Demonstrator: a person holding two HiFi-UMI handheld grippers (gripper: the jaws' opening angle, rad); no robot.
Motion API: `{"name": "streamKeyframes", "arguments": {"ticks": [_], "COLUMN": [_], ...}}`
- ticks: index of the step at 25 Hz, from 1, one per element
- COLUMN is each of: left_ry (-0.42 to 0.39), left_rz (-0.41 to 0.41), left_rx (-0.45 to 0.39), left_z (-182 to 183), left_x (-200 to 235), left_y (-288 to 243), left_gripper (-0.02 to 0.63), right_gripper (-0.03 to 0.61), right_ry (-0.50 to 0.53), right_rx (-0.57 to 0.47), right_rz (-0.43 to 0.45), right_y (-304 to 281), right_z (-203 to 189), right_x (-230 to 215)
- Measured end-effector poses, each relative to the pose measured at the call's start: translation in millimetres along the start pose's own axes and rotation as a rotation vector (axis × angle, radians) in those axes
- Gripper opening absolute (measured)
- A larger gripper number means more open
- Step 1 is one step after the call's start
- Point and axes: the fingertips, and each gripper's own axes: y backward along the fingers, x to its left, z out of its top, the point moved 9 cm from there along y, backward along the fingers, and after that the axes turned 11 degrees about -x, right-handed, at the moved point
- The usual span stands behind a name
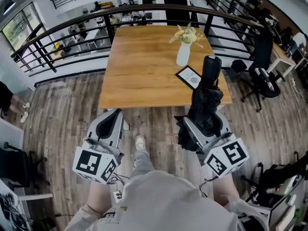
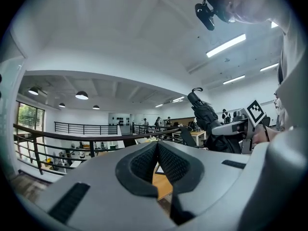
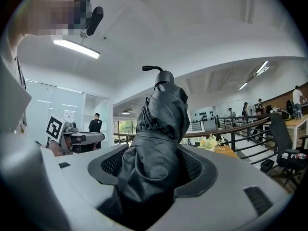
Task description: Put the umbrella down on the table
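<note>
Two jaws of the right gripper (image 3: 153,163) clamp the black umbrella (image 3: 161,124), its gripped part hidden between them; the left gripper (image 2: 157,147) has its jaws pressed together, empty.

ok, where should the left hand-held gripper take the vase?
Probably around the vase's white body, below the flowers, coming in level from its left. It stands upright, and the frame lies close on its near side.

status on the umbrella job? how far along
Done: the right gripper is shut on the folded black umbrella, held upright. In hand: it is in the air by the wooden table's near edge, not set down; the left gripper is shut and empty. Left: lay it on bare wood clear of the flower vase and picture frame, then release.
</note>
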Motion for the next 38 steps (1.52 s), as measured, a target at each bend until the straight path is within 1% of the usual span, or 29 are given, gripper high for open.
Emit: {"name": "streamKeyframes", "arguments": {"ticks": [6,9,14,19,24,28,34,38], "left_ry": [0.017,0.023,0.043,0.061,0.085,0.09,0.109,0.111], "left_rz": [0.018,0.02,0.024,0.024,0.013,0.007,0.033,0.057], "left_rx": [0.024,0.048,0.092,0.113,0.149,0.176,0.2,0.224], "left_z": [-13,-25,-44,-70,-94,-109,-129,-140], "left_x": [80,128,200,271,338,361,376,379], "left_y": [-44,-75,-124,-157,-205,-228,-247,-262], "left_gripper": [0.017,0.017,0.017,0.017,0.017,0.017,0.017,0.017], "right_gripper": [0.308,0.308,0.308,0.308,0.308,0.308,0.308,0.309], "right_ry": [-0.01,-0.037,-0.054,-0.08,-0.102,-0.139,-0.156,-0.204], "right_rx": [0.071,0.101,0.158,0.182,0.224,0.255,0.307,0.35], "right_rz": [0.028,0.048,0.06,0.075,0.079,0.082,0.098,0.116], "right_y": [-100,-162,-258,-346,-437,-474,-504,-522], "right_z": [-9,-16,-29,-51,-72,-87,-110,-125], "right_x": [-10,-19,-34,-38,-54,-65,-82,-102]}}
